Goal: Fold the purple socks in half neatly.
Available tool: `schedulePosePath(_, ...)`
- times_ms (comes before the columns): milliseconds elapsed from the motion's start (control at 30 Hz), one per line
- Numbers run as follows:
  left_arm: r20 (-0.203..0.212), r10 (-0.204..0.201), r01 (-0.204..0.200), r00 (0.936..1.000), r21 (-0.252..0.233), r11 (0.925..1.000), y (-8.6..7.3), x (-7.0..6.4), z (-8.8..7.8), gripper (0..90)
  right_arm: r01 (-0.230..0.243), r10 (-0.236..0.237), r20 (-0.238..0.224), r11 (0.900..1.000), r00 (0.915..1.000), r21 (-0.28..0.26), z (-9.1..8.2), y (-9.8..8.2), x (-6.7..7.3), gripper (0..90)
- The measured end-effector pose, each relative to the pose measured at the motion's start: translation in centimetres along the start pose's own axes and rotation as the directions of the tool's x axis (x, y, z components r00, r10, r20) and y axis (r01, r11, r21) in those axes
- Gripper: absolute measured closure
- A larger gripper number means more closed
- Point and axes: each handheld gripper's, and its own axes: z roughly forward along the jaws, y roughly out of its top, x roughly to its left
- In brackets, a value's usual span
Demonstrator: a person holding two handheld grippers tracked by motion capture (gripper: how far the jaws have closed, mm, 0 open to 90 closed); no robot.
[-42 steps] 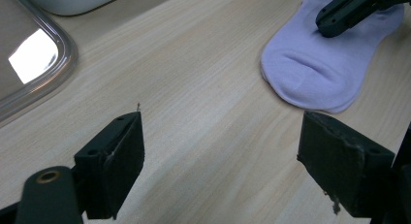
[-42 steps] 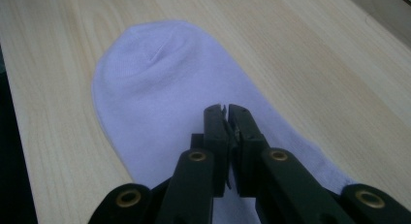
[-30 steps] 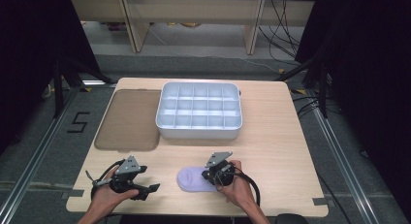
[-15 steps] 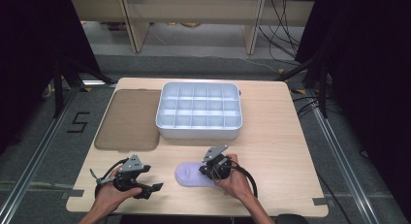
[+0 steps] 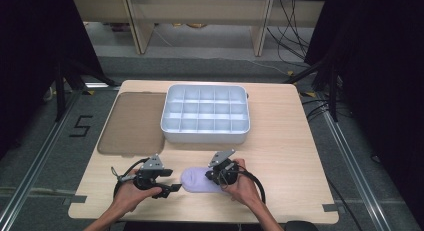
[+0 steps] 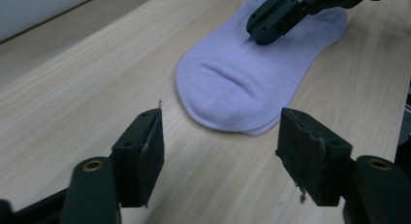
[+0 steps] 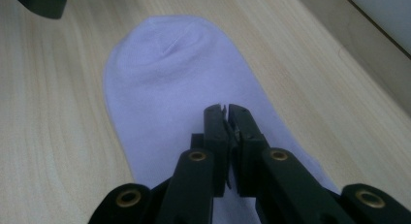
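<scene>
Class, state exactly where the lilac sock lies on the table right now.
In the high view the lilac sock lies flat near the table's front edge, between the left gripper and the right gripper, in front of the white compartment tray.

The left claw (image 6: 220, 161) gapes wide and low, while the right claw (image 7: 227, 112) is pressed closed.

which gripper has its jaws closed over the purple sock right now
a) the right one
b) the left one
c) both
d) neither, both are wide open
a: in the right gripper view the right gripper has its jaws together on top of the sock, while in the left gripper view the left gripper has its jaws spread apart, short of the sock's toe.
</scene>
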Motion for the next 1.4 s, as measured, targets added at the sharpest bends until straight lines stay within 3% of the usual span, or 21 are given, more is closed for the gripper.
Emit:
schedulePosePath(367, -0.015, 0.054, -0.054, 0.9984, 0.027, 0.9982, 0.9, -0.6, 2.4, 47.5, 0.007, -0.007, -0.001, 1.0, 1.0, -0.004, 0.1, 0.0, 0.0, 86.0)
schedulePosePath(400, -0.019, 0.091, -0.09, 0.9957, 0.058, 0.9943, 1.0, -0.5, 2.7, 49.7, -0.001, 0.001, 0.004, 1.0, 1.0, 0.0, 0.0, 0.0, 0.0, 85.9)
schedulePosePath(467, -0.023, 0.085, -0.084, 0.9961, 0.048, 0.9953, 1.0, -0.7, 2.9, 51.3, -0.01, 0.01, 0.006, 1.0, 0.9999, 0.003, 0.0, 0.0, 0.1, 85.8)
schedulePosePath(500, -0.032, 0.115, -0.113, 0.9929, 0.063, 0.9917, 1.0, -0.9, 3.0, 52.5, -0.007, 0.007, 0.005, 1.0, 1.0, 0.002, 0.0, 0.0, 0.1, 85.8)
schedulePosePath(600, -0.036, 0.152, -0.149, 0.9877, 0.071, 0.9862, 1.0, -1.0, 3.0, 55.7, -0.008, 0.008, 0.005, 1.0, 1.0, 0.002, 0.0, 0.0, 0.1, 85.8)
schedulePosePath(733, -0.031, 0.146, -0.144, 0.9889, 0.05, 0.9883, 0.8, -0.9, 3.2, 67.4, 0.002, -0.002, 0.002, 1.0, 1.0, -0.002, 0.0, 0.0, 0.0, 85.8)
schedulePosePath(800, -0.014, 0.138, -0.137, 0.9903, 0.031, 0.99, 0.9, -1.0, 3.5, 78.6, 0.003, -0.003, 0.005, 1.0, 1.0, -0.001, 0.0, 0.0, 0.1, 85.5)
schedulePosePath(833, -0.004, 0.127, -0.126, 0.992, 0.022, 0.9917, 0.9, -1.2, 3.6, 79.9, 0.004, -0.004, 0.004, 1.0, 1.0, -0.002, 0.0, 0.0, 0.0, 85.4)
schedulePosePath(1033, 0.012, 0.135, -0.135, 0.9908, 0.021, 0.9906, 0.9, -1.0, 3.6, 82.5, -0.005, 0.005, -0.004, 1.0, 1.0, -0.015, -0.2, 0.0, 0.0, 83.9)
schedulePosePath(1133, 0.019, 0.143, -0.144, 0.9895, 0.01, 0.9896, 1.0, -1.2, 3.5, 82.5, -0.011, 0.012, 0.018, 0.999, 0.9998, -0.032, -1.4, 0.1, -0.2, 84.5)
schedulePosePath(1200, 0.013, 0.169, -0.169, 0.9855, 0.007, 0.9855, 1.2, -1.2, 3.3, 82.5, -0.027, 0.027, 0.025, 0.999, 0.9993, -0.031, -2.2, 0.0, -0.2, 84.7)
schedulePosePath(1267, 0.016, 0.144, -0.144, 0.9895, -0.002, 0.9896, 1.2, -1.4, 3.3, 82.5, -0.045, 0.046, 0.036, 0.999, 0.9983, -0.029, -2.8, -0.5, -0.2, 85.0)
schedulePosePath(1300, 0.006, 0.169, -0.169, 0.9856, 0.0, 0.9856, 1.3, -1.2, 3.0, 82.5, -0.03, 0.031, 0.036, 0.999, 0.9989, -0.032, -3.2, -1.1, -0.6, 85.4)
schedulePosePath(1333, 0.014, 0.149, -0.149, 0.9887, -0.011, 0.9888, 1.2, -1.4, 3.0, 82.5, -0.043, 0.043, 0.034, 0.999, 0.9985, -0.02, -3.3, -1.4, -0.6, 85.5)
schedulePosePath(1400, 0.015, 0.147, -0.147, 0.989, -0.004, 0.9891, 1.2, -1.4, 2.9, 82.4, -0.058, 0.057, 0.059, 0.998, 0.9967, 0.031, -3.7, -1.8, -0.8, 85.5)
